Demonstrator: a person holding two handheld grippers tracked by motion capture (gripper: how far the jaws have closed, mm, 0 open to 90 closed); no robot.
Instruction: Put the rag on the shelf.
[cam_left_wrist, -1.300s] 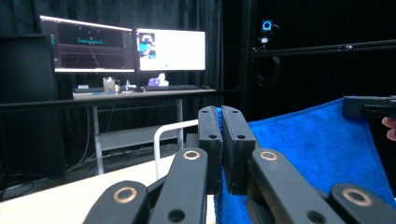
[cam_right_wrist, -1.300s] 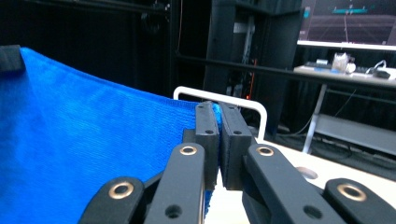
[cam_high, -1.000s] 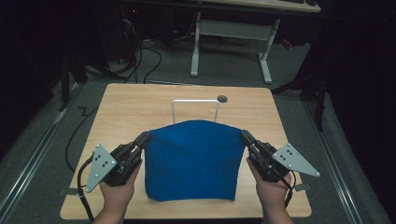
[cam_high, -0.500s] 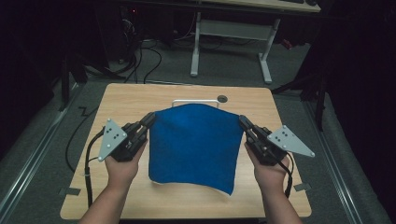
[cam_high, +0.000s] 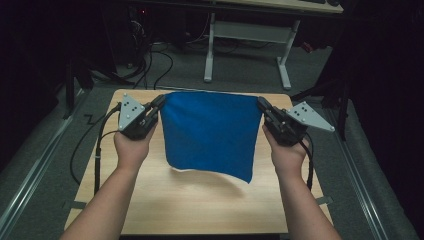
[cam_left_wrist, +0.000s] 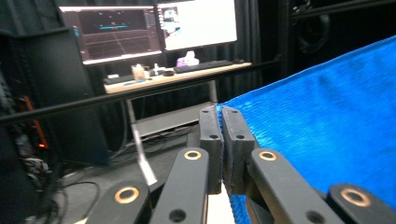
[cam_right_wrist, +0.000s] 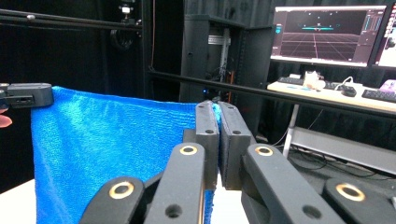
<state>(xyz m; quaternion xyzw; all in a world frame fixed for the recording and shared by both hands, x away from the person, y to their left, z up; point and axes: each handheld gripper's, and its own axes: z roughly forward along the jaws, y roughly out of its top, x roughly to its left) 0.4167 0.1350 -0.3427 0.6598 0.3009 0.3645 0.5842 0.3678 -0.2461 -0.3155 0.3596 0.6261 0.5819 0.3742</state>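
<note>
High view: one blue cloth (cam_high: 210, 132), two grippers, one wooden table (cam_high: 200, 200). Cloth held up above the table, stretched taut between left gripper (cam_high: 159, 104) at its top left corner and right gripper (cam_high: 261, 105) at its top right corner. Top edge straight, running left–right, just short of the table's far edge; rest hanging down towards the near side, lower right corner lowest. Shadow on the table under the cloth. Two bare forearms coming in below the cloth.

Left gripper view: jaws pressed together, clamped on the cloth's corner (cam_left_wrist: 223, 112) – weave detail visible here, not from above. Cloth (cam_left_wrist: 327, 130) spreading right of the jaws. Past the cloth: one desk (cam_left_wrist: 177, 77), two lit monitors (cam_left_wrist: 154, 28).

Right gripper view: jaws together, pinching the other top corner (cam_right_wrist: 215, 108). Cloth (cam_right_wrist: 107, 140) running left from the jaws to the left gripper (cam_right_wrist: 28, 95) at the far corner, top edge level. Right of the cloth: desk (cam_right_wrist: 327, 93) with keyboard, two monitors (cam_right_wrist: 327, 35), one cut off at the frame edge.
</note>
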